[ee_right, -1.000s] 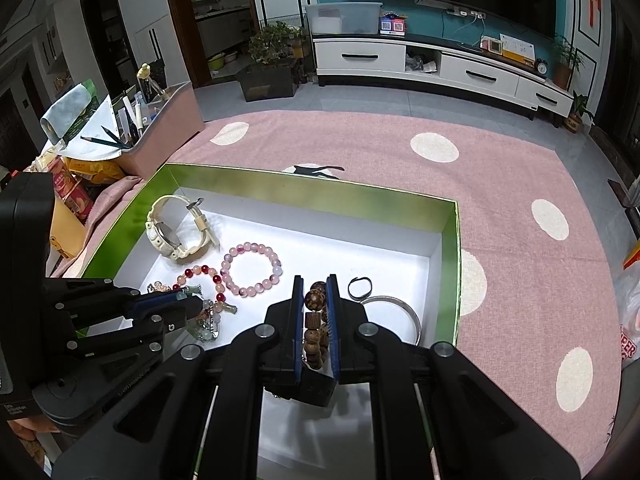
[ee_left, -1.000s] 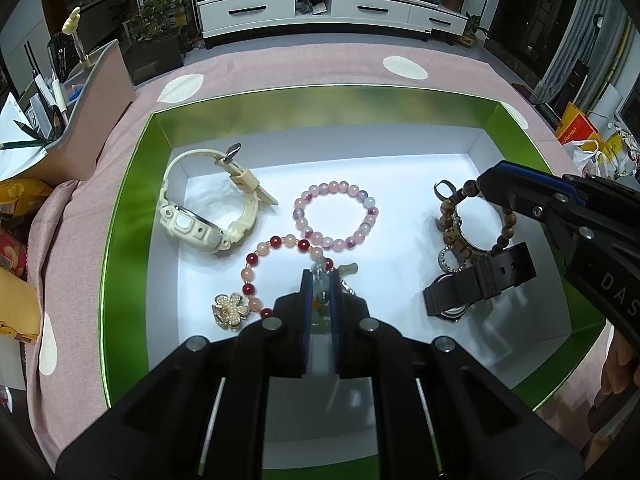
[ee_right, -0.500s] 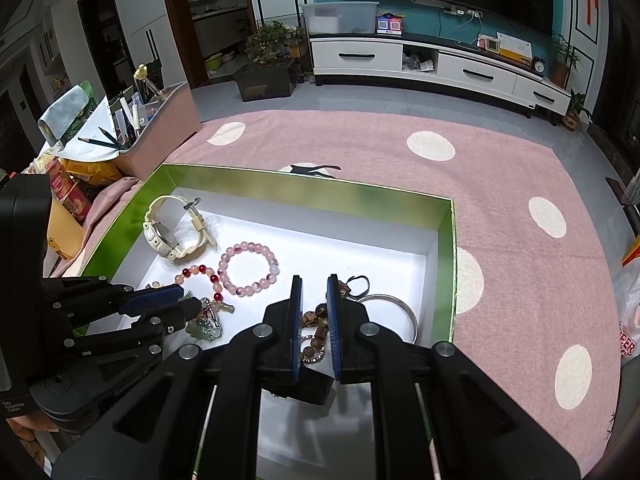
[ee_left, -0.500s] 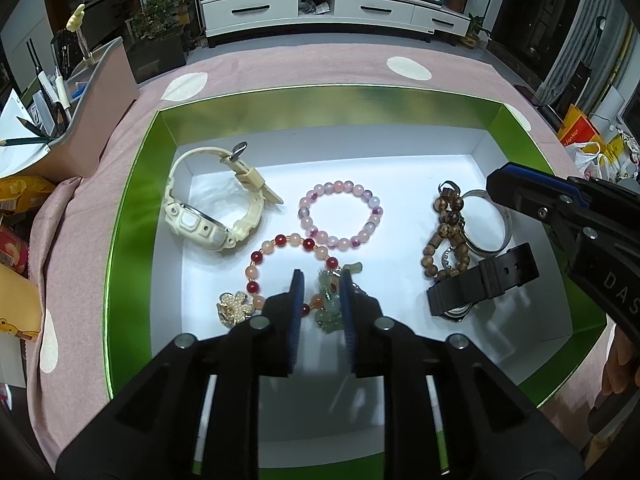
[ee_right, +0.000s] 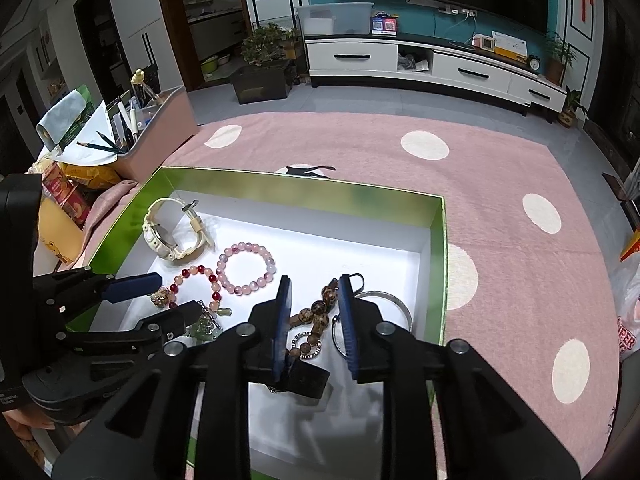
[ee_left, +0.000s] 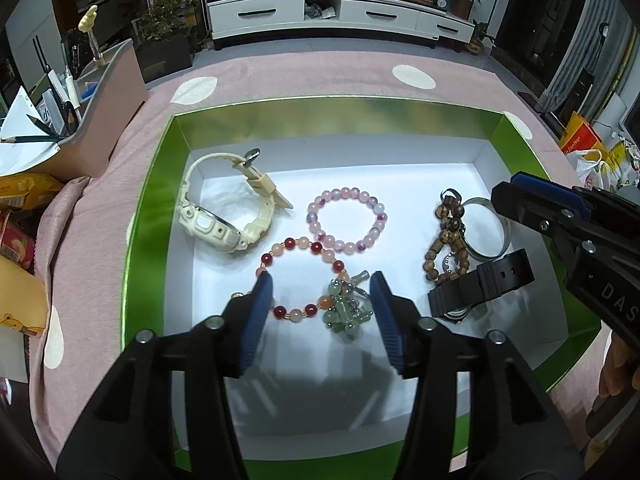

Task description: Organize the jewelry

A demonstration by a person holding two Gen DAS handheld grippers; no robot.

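Inside the green tray (ee_left: pixel 152 216), between the released jaws of the left gripper (ee_left: pixel 322 314), lies the red bead bracelet (ee_left: pixel 300 276) with its jade charm cluster (ee_left: pixel 346 312), just let go as the jaws opened. Likewise parted: right gripper (ee_right: pixel 314 320), astride the wooden bead strand (ee_right: pixel 316 318), not pressing it. Probably light, limp, prone to roll and tangle; best pinched across 1 run of beads, never by the dangling charms.

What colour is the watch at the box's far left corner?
Cream, strap and case alike; the watch shows best in the left wrist view.
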